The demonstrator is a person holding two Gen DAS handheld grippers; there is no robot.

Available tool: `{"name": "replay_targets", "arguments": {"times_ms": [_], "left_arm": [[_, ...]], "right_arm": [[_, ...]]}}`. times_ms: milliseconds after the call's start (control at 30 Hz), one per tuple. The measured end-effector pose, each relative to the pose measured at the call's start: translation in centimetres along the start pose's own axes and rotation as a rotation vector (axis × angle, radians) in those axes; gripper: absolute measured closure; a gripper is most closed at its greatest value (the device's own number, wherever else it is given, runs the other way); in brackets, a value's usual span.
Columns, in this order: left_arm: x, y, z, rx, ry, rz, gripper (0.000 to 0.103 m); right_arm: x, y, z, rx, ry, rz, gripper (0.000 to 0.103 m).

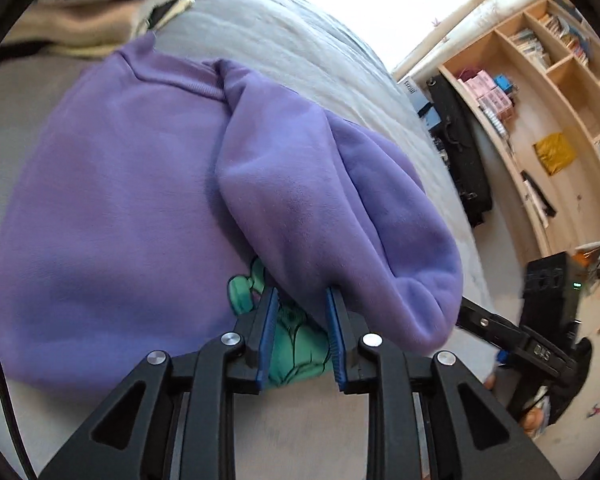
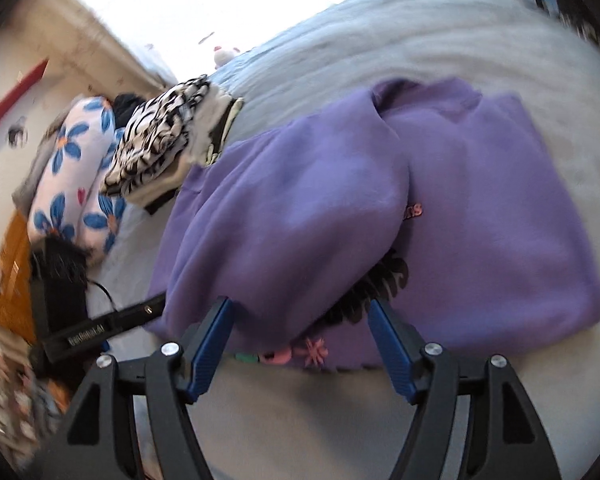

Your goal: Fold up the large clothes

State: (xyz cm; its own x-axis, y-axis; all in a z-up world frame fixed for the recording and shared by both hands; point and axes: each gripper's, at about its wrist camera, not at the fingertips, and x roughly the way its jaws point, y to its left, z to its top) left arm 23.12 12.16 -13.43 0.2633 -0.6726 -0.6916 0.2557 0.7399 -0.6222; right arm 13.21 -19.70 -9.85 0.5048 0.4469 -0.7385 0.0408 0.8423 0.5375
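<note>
A purple sweatshirt with a green print lies on the grey bed. One sleeve is folded across its body. My left gripper is open at the sweatshirt's near edge, its blue pads either side of the fold, holding nothing. In the right wrist view the sweatshirt fills the middle, with a folded part on top. My right gripper is wide open over the near hem and empty. Each gripper shows in the other's view: the right one, the left one.
A stack of folded clothes with a black-and-white print sits beside the sweatshirt's far end. A flowered pillow lies beyond it. A wooden bookshelf and a black case stand past the bed's edge.
</note>
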Motion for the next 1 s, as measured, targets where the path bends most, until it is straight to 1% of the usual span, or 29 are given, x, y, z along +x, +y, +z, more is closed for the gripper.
{"name": "replay_targets", "arguments": {"times_ms": [67, 100, 133, 167, 233, 267, 300, 467, 500, 533, 567, 600, 633, 667, 700, 733, 767, 800, 867, 933, 1000], "left_arm": [[0.9, 0.4, 0.2, -0.006, -0.001, -0.037, 0.08], [1.4, 0.7, 0.3, -0.012, -0.007, -0.072, 0.077], [1.8, 1.0, 0.4, -0.018, -0.012, -0.091, 0.072], [2.3, 1.4, 0.5, -0.034, -0.021, -0.128, 0.069], [3.0, 2.1, 0.5, -0.067, -0.035, -0.181, 0.062], [3.5, 2.6, 0.6, -0.095, -0.046, -0.232, 0.06], [3.8, 2.8, 0.6, -0.109, -0.057, -0.257, 0.058], [4.1, 2.4, 0.4, -0.138, -0.13, -0.374, 0.058], [4.0, 2.0, 0.5, -0.136, -0.149, -0.371, 0.064], [4.1, 1.7, 0.7, -0.13, -0.16, -0.357, 0.082], [4.0, 1.2, 0.9, -0.116, -0.169, -0.315, 0.091], [4.0, 0.5, 1.1, -0.101, -0.166, -0.25, 0.097], [4.0, -0.3, 1.3, -0.084, -0.156, -0.17, 0.098], [3.8, -0.7, 1.3, -0.07, -0.15, -0.121, 0.098], [3.7, -1.8, 1.3, -0.038, -0.141, -0.042, 0.099], [3.6, -2.3, 1.3, -0.024, -0.138, -0.004, 0.099], [3.4, -3.1, 1.2, -0.001, -0.132, 0.05, 0.099], [3.5, -4.2, 1.0, 0.033, -0.116, 0.137, 0.099], [3.8, -5.5, 0.4, 0.07, -0.089, 0.255, 0.099], [5.1, -6.0, -0.5, 0.083, -0.057, 0.348, 0.099], [6.8, -5.6, -1.3, 0.085, -0.027, 0.415, 0.099]], "right_arm": [[0.9, -0.7, 0.2, 0.042, 0.0, 0.053, 0.033], [1.2, -0.9, 0.3, 0.054, -0.005, 0.073, 0.033], [1.6, -1.2, 0.3, 0.067, -0.014, 0.097, 0.033], [1.7, -1.2, 0.3, 0.071, -0.023, 0.108, 0.035], [2.0, -1.2, 0.3, 0.069, -0.034, 0.131, 0.055], [2.1, -1.3, 0.4, 0.072, -0.028, 0.153, 0.076], [2.2, -1.3, 0.4, 0.075, -0.025, 0.159, 0.082], [2.0, -1.4, 0.4, 0.08, -0.034, 0.169, 0.084], [1.9, -1.5, 0.3, 0.09, -0.036, 0.173, 0.084], [1.8, -1.6, 0.3, 0.098, -0.041, 0.171, 0.084], [1.7, -1.6, 0.3, 0.106, -0.048, 0.166, 0.085], [1.6, -1.6, 0.2, 0.109, -0.053, 0.16, 0.086], [1.3, -1.5, 0.2, 0.105, -0.064, 0.138, 0.086], [1.2, -1.4, 0.2, 0.1, -0.071, 0.12, 0.087], [1.0, -1.2, 0.1, 0.091, -0.08, 0.101, 0.087], [0.8, -1.0, 0.0, 0.081, -0.086, 0.078, 0.087], [0.7, -0.8, 0.0, 0.072, -0.09, 0.06, 0.087], [0.6, -0.5, -0.1, 0.059, -0.092, 0.03, 0.087], [0.9, -0.4, -0.5, 0.058, -0.082, -0.014, 0.088], [2.0, -0.7, -1.2, 0.073, -0.052, -0.082, 0.088], [3.0, -1.2, -1.8, 0.081, -0.042, -0.117, 0.088]]}}
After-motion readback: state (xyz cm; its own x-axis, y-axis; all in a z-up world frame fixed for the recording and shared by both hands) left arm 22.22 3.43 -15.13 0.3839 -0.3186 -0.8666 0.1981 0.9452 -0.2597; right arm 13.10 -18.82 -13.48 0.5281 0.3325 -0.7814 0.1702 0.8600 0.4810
